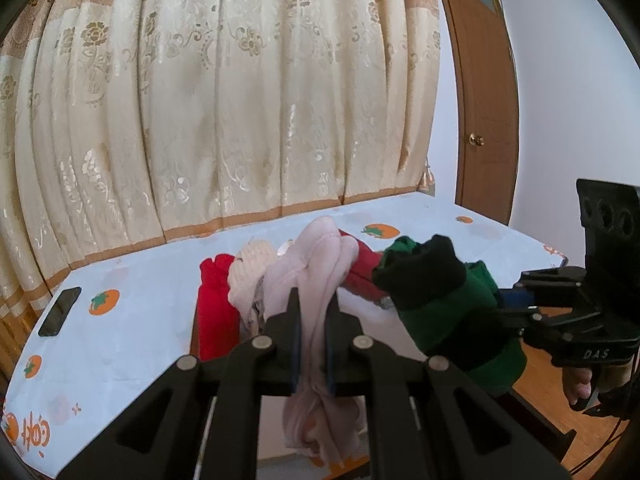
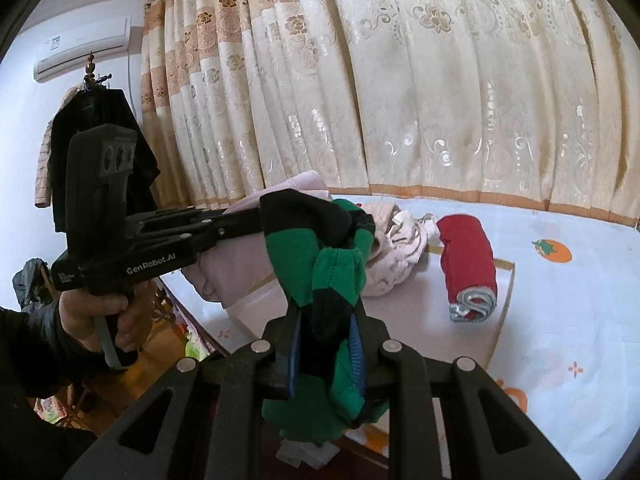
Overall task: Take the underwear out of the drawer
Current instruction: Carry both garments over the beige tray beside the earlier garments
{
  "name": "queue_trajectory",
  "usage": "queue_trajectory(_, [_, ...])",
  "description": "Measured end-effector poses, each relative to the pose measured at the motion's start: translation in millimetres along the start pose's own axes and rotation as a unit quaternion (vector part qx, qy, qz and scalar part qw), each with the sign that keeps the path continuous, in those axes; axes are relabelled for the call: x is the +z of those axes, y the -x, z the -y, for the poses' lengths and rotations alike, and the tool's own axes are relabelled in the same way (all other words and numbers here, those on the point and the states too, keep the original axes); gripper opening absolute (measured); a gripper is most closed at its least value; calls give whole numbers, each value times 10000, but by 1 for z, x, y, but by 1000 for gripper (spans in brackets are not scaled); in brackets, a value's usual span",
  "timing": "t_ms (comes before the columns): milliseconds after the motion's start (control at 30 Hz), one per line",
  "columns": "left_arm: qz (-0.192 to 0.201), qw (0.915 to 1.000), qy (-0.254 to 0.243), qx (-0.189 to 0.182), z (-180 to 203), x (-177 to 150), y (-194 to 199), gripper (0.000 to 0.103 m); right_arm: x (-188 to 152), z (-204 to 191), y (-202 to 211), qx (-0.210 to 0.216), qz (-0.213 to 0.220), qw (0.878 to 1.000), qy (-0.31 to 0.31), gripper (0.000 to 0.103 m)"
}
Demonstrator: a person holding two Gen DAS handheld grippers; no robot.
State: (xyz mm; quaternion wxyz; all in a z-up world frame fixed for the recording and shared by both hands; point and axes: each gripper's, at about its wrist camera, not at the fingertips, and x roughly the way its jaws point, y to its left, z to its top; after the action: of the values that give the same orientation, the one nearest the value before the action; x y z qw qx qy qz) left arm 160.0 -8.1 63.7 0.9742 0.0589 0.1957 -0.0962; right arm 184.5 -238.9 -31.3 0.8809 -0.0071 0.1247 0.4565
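I have both tools loaded. My left gripper (image 1: 314, 316) is pressed together on a pale pink garment (image 1: 320, 264), which runs lengthwise between the fingers and hangs out below them. My right gripper (image 2: 326, 344) is pinching a green and black striped garment (image 2: 332, 264), bunched above the fingers and trailing beneath.

Both pieces are held in the air above the table with the white persimmon-print cloth (image 2: 560, 320), not resting on it. In the right wrist view the left gripper reaches in from the left, its tip hidden just behind the striped bundle, so the two loads sit close together, pink behind green; I cannot tell whether they touch.

A rolled red garment (image 2: 470, 268) and a crumpled cream one (image 2: 394, 248) lie on the tabletop beyond and slightly right of my right gripper. I judge the set-down spot to be the bare cloth near them; the right gripper is the nearer one. The drawer itself I cannot identify with certainty.
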Motion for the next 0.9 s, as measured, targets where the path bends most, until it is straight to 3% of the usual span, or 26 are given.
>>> queue_trajectory(900, [46, 9999, 93, 91, -20, 37, -35, 6, 39, 28, -20, -313, 17, 9995, -58, 23])
